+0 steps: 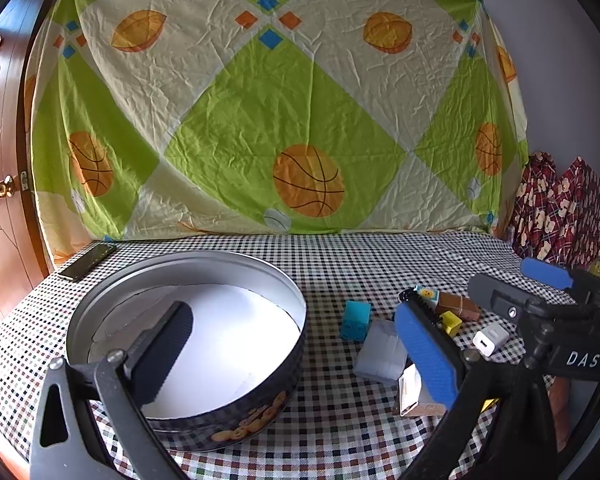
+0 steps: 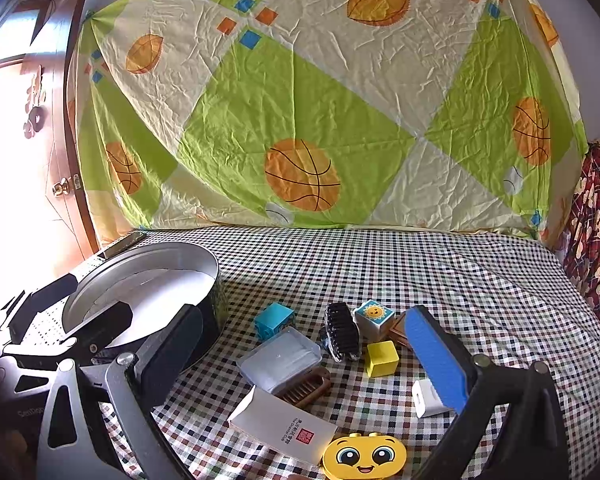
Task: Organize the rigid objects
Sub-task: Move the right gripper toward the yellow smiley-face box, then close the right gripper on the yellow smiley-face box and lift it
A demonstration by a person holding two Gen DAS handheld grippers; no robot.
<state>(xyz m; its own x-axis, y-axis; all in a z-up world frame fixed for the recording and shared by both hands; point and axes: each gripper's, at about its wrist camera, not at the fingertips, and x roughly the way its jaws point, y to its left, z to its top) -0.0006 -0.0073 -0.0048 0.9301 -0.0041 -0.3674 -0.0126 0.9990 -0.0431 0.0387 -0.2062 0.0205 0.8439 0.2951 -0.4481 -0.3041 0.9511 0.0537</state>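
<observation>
A round metal tin (image 1: 188,268) with a white paper lining stands open on the checkered table; it also shows in the right wrist view (image 2: 148,258). My left gripper (image 1: 292,344) is open and empty, its left finger over the tin. To the tin's right lie a teal block (image 2: 274,320), a clear plastic box (image 2: 280,356), a black toy car (image 2: 342,332), a sun-face cube (image 2: 374,318), a yellow cube (image 2: 382,358), a white charger (image 2: 426,398), a white card box (image 2: 280,424) and a yellow face piece (image 2: 364,458). My right gripper (image 2: 304,356) is open above this cluster, holding nothing.
A dark phone (image 1: 88,262) lies at the table's far left corner. A basketball-print sheet (image 1: 280,100) hangs behind the table. A brown comb-like piece (image 2: 306,388) sits under the clear box. A wooden door (image 1: 0,160) is at the left, plaid cloth (image 1: 560,208) at the right.
</observation>
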